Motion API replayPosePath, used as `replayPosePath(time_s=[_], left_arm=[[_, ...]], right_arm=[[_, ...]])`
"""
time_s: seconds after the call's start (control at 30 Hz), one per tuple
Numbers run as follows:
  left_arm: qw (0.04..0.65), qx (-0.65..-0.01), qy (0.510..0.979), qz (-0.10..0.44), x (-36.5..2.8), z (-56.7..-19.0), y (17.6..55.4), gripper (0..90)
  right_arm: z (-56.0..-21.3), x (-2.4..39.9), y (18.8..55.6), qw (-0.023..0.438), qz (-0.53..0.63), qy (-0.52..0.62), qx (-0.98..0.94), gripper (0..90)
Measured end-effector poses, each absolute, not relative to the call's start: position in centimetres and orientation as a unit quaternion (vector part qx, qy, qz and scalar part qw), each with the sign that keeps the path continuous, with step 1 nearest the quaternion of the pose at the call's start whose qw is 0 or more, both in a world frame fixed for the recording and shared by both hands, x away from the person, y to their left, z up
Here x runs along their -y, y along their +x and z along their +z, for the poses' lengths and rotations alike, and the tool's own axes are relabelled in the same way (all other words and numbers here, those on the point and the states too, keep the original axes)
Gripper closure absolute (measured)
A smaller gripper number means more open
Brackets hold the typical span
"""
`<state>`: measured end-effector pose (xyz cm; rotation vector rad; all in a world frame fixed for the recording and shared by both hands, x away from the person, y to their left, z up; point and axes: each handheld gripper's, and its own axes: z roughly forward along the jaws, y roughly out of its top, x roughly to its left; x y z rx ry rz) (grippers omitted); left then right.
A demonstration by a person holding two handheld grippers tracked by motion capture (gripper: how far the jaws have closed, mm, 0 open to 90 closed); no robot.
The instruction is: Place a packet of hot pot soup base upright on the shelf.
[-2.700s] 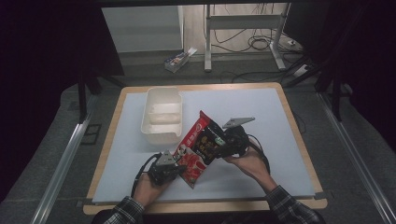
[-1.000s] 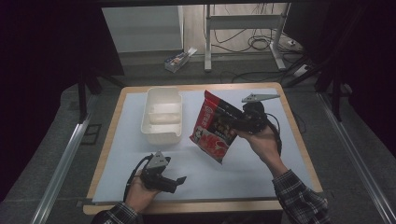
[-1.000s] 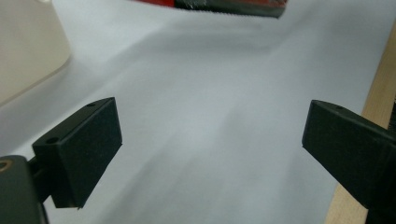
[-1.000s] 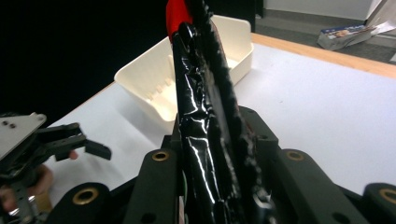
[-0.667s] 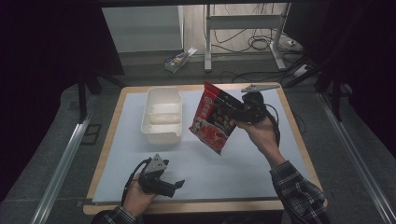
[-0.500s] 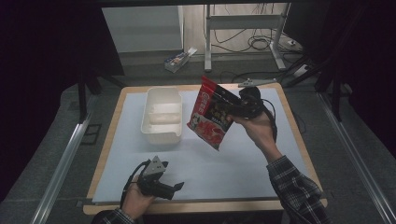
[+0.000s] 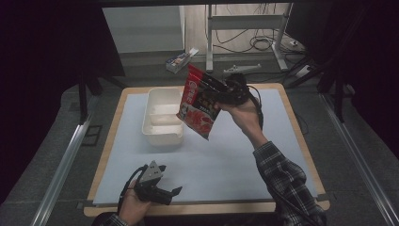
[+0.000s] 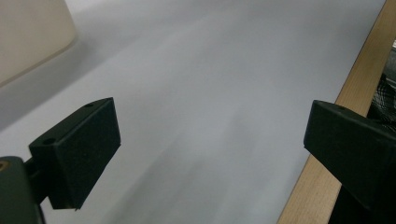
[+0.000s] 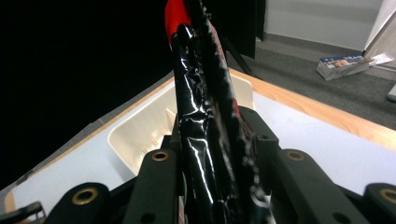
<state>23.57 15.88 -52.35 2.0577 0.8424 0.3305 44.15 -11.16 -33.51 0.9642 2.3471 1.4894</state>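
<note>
On the wood-edged surface point(image 7: 301, 155), covered by a pale sheet: one cream two-compartment container point(image 7: 162, 117), standing at the far left of centre. Above the surface, just right of the container: one red-and-black snack bag point(image 7: 200, 103), held in the air, tilted, top edge uppermost. Right claw point(image 7: 221, 94): clamped on the bag's side, the foil pinched between both jaws. Left claw point(image 7: 175, 192): at the near edge, jaws wide apart, holding nothing, resting low over the sheet.
</note>
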Motion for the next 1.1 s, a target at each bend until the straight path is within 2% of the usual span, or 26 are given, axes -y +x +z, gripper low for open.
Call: replayPosePath(time_s=[0.4,1.1], left_arm=[[0.433,-0.338,0.824,0.136,-16.3,-52.4,23.3,3.8],[0.443,-0.345,0.816,0.136,-16.6,-52.4,23.5,4.4]], right_arm=[[-33.0,7.0,46.3,0.099,0.506,0.315,-0.797,69.5],[-35.6,-0.4,47.8,0.094,0.479,0.290,-0.823,69.5]])
